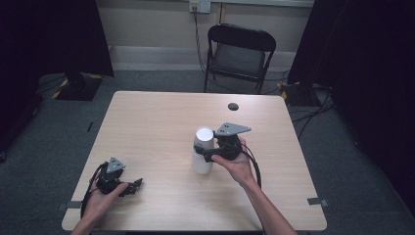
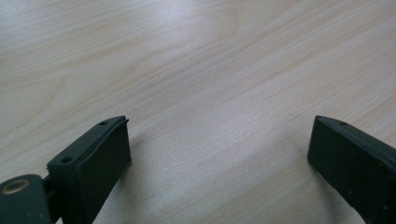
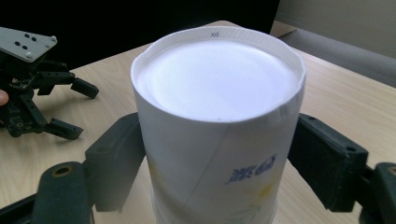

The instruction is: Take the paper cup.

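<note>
A white paper cup (image 1: pixel 203 138) stands bottom-up near the middle of the table (image 1: pixel 156 122), with blue print on its side (image 3: pixel 252 173). It seems to sit over a second white cup (image 1: pixel 199 166) below it. My right gripper (image 1: pixel 206 155) reaches in from the right and is shut on the paper cup, one jaw pressed against each side in the right gripper view (image 3: pixel 215 154). Near the table's front left corner my left gripper (image 1: pixel 131 186) rests low, open, with bare wood between its jaws (image 2: pixel 219 135). That left gripper (image 3: pixel 80 110) is also in the background of the right gripper view.
A dark round hole (image 1: pixel 233 106) is set in the table top at the back right. A black folding chair (image 1: pixel 239 54) stands behind the table. Cables lie on the floor at the right (image 1: pixel 313 110). Dark curtains hang on both sides.
</note>
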`<control>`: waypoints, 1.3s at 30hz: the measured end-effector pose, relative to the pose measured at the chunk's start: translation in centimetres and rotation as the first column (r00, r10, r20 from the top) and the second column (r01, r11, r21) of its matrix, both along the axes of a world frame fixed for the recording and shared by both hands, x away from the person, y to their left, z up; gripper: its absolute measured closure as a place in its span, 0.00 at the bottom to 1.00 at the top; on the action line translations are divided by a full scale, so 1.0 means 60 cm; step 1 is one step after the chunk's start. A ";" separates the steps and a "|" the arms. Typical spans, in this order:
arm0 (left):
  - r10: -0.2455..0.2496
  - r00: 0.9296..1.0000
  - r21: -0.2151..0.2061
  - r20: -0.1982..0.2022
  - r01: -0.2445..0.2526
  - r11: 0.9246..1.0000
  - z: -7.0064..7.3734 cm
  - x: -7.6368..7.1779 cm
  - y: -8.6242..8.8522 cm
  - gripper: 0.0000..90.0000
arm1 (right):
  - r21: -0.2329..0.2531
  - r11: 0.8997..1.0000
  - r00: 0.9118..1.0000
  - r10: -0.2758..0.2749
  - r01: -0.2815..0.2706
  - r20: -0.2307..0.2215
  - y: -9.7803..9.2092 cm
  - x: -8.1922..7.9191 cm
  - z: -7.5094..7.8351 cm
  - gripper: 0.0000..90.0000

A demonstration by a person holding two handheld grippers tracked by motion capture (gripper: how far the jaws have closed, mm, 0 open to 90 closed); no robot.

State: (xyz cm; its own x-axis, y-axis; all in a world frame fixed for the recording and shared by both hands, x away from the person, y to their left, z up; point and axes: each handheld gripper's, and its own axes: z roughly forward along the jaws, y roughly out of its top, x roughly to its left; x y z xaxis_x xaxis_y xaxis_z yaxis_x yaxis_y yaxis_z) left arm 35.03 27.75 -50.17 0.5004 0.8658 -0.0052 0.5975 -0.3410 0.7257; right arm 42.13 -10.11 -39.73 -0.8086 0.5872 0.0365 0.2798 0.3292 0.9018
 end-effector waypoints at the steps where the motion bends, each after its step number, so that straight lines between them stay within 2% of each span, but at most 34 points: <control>1: 0.001 1.000 -0.001 0.000 -0.001 1.000 0.000 0.000 0.000 0.06 | 0.003 1.000 1.000 0.004 -0.004 -0.001 0.001 0.001 -0.001 0.25; 7: 0.000 1.000 0.000 0.000 0.000 1.000 0.000 0.000 0.000 0.06 | -0.009 1.000 1.000 0.004 -0.004 -0.003 0.005 0.000 -0.003 0.29; 11: 0.000 1.000 0.000 0.000 0.000 1.000 0.000 0.000 0.000 0.06 | 0.006 1.000 1.000 -0.001 0.002 -0.011 0.003 0.003 -0.004 0.31; 17: 0.000 1.000 0.000 0.000 0.000 1.000 0.000 0.000 0.000 0.06 | 0.002 1.000 1.000 -0.001 0.001 -0.008 0.003 0.003 -0.003 0.32; 33: 0.000 1.000 -0.004 -0.001 0.000 1.000 0.000 0.000 0.000 0.06 | 0.040 0.999 1.000 -0.008 0.008 0.002 -0.001 0.001 0.013 0.32; 39: 0.000 1.000 -0.003 -0.001 0.000 1.000 0.000 0.001 0.000 0.06 | 0.029 1.000 1.000 -0.010 0.010 0.003 0.000 0.000 0.011 0.31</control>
